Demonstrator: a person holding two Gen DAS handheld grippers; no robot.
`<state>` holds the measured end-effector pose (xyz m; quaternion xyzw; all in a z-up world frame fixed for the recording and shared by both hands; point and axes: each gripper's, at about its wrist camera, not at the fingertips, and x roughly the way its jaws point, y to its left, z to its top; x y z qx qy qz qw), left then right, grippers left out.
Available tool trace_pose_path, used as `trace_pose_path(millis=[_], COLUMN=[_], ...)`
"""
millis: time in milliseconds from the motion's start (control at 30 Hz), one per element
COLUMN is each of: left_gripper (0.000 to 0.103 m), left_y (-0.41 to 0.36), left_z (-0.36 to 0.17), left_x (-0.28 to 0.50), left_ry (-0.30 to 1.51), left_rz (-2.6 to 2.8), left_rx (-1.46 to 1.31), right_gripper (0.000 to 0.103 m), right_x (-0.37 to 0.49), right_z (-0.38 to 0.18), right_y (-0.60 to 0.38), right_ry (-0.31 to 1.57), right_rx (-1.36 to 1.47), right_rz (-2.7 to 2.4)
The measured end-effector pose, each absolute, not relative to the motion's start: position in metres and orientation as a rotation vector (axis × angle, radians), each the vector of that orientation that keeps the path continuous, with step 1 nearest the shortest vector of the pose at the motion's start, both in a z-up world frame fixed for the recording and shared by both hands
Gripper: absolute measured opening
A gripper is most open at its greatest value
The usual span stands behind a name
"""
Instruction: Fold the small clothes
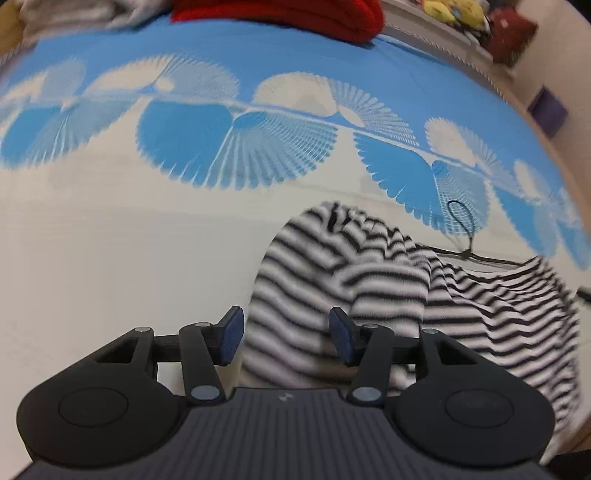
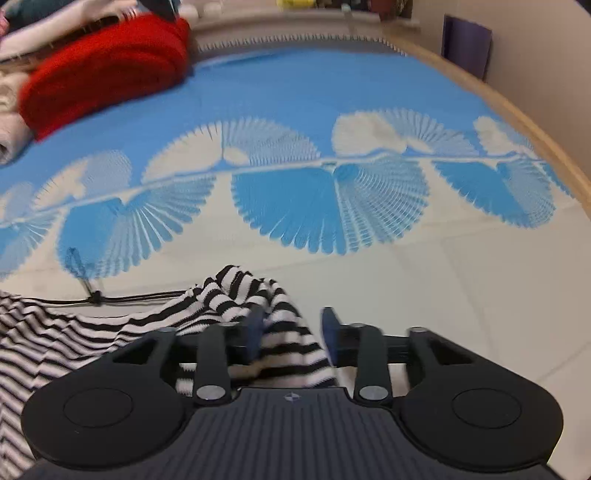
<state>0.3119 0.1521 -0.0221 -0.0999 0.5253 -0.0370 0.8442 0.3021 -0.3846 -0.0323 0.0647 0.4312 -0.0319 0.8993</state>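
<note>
A black-and-white striped garment point(image 1: 388, 288) lies rumpled on a blue and cream patterned mat point(image 1: 110, 240). My left gripper point(image 1: 286, 338) is open, with its jaws astride the garment's left part just above the cloth. In the right wrist view the same striped garment point(image 2: 236, 295) bunches up at its right end. My right gripper point(image 2: 293, 334) is open with a fold of the striped cloth between its blue pads point(image 2: 328, 332). A thin black cord with a loop point(image 2: 88, 291) lies along the garment's far edge; it also shows in the left wrist view point(image 1: 461, 229).
A folded red garment point(image 2: 107, 70) and pale clothes point(image 2: 11, 136) sit at the mat's far side. The red garment also shows in the left wrist view point(image 1: 288, 14). A wooden rim point(image 2: 535, 129) borders the mat on the right. A purple object point(image 2: 469, 44) stands by the wall.
</note>
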Motion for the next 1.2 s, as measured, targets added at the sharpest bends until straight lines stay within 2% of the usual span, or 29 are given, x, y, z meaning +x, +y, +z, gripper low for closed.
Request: trace_pose_path(millis=[200, 467, 500, 567, 633, 667, 800, 867, 933, 1033, 1200], left_gripper=[0.056, 0.052, 0.047, 0.003, 0.002, 0.001, 0.001, 0.001, 0.001, 0.001, 0.009], left_y=[0.179, 0.165, 0.161, 0.159, 0.162, 0.167, 0.197, 0.205, 0.204, 0.183, 0.167], left_z=[-0.029, -0.054, -0.055, -0.057, -0.047, -0.038, -0.003, -0.010, -0.030, -0.044, -0.028], left_x=[0.267, 0.226, 0.225, 0.225, 0.222, 0.221, 0.206, 0.200, 0.196, 0.193, 0.202], left_ry=[1.228, 1.346, 1.353, 1.361, 1.328, 1.295, 1.178, 1.226, 1.333, 1.401, 1.348], left_rz=[-0.137, -0.251, -0.252, -0.252, -0.250, -0.259, -0.275, -0.241, -0.207, -0.221, -0.192], left_rx=[-0.239, -0.128, -0.111, -0.094, -0.096, -0.120, -0.239, -0.208, -0.138, 0.011, 0.057], right_gripper=[0.045, 0.051, 0.052, 0.051, 0.032, 0.014, 0.009, 0.008, 0.007, 0.006, 0.011], right_x=[0.249, 0.208, 0.206, 0.205, 0.206, 0.204, 0.190, 0.184, 0.183, 0.182, 0.183], right_z=[-0.030, -0.070, -0.072, -0.073, -0.067, -0.062, -0.023, -0.018, -0.035, -0.069, -0.063], right_y=[-0.418, -0.410, -0.408, -0.408, -0.411, -0.414, -0.445, -0.458, -0.458, -0.443, -0.428], right_ry=[0.988, 1.239, 1.246, 1.255, 1.249, 1.228, 1.047, 1.029, 1.130, 1.331, 1.313], right_rx=[0.257, 0.193, 0.184, 0.203, 0.247, 0.270, 0.450, 0.471, 0.426, 0.277, 0.188], right_rz=[0.044, 0.174, 0.175, 0.162, 0.161, 0.163, 0.193, 0.182, 0.147, 0.114, 0.074])
